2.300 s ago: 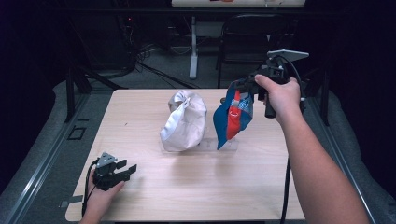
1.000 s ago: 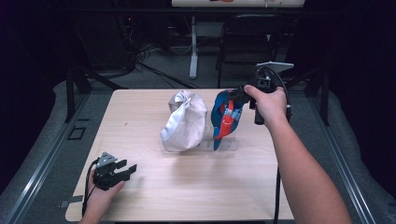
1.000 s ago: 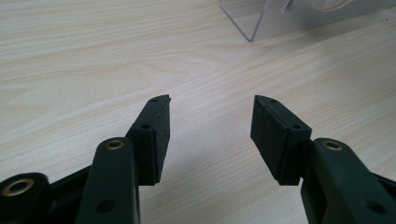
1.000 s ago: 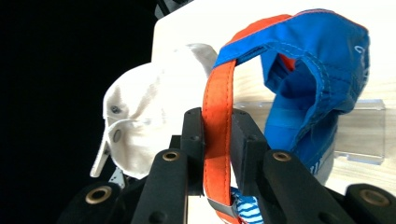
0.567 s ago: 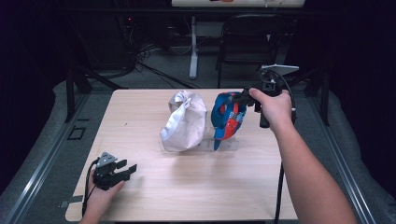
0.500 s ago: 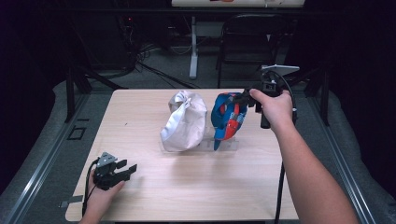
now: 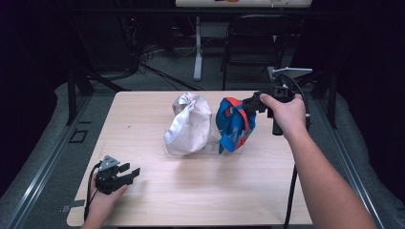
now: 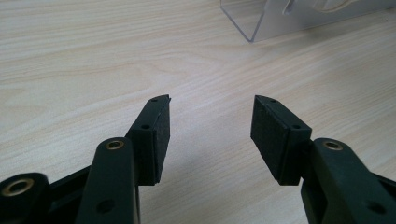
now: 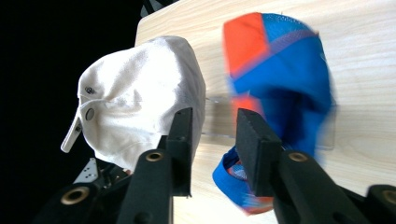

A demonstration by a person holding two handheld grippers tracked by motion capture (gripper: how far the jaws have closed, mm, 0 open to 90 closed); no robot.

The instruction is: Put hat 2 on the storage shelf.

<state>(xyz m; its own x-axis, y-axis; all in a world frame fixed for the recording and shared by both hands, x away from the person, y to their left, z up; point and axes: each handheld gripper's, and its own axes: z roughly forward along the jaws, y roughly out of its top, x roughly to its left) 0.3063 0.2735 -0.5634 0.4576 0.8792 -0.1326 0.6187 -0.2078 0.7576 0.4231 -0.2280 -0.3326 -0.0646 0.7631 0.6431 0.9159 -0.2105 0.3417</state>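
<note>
Now that the blue and orange cap sits in the clear stand on the surface, just right of the white cap, your placing looks done. Your right tongs have just been opening, released beside the blue cap with nothing between them. Your left tongs rest spread and empty, well apart from the stand. No writing is readable.
</note>
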